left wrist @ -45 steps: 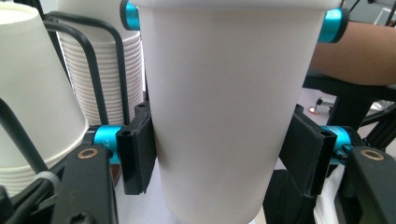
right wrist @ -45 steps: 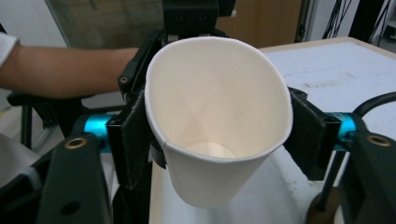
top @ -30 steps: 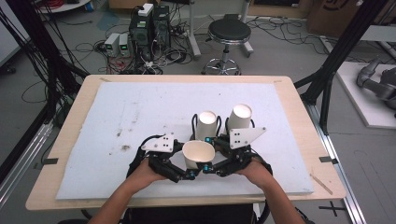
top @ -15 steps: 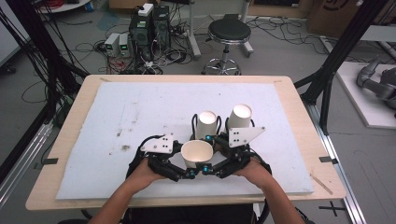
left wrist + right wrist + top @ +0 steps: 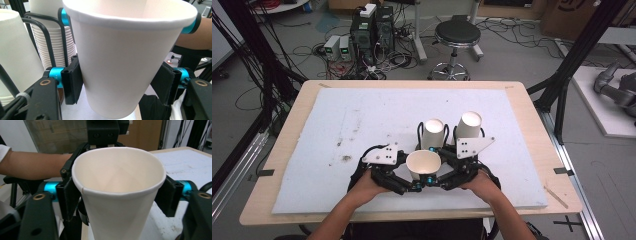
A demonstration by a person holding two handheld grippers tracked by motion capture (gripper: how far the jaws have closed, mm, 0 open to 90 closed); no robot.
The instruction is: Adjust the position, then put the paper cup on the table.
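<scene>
White paper cup (image 5: 423,165), upright at 6 o'clock on the white foam mat (image 5: 362,120), is clamped in the left gripper (image 5: 117,83), whose jaws have just closed. The right gripper (image 5: 120,197), its jaws also just narrowing, flanks the cup; I cannot tell whether its pads press. This looks like a handover, so next the right should release fully.

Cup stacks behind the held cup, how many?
2. One stack of cups stands upside down in a black wire holder, just behind the held cup; the other stack is beside it on the right. Cups per stack can't be counted.
</scene>
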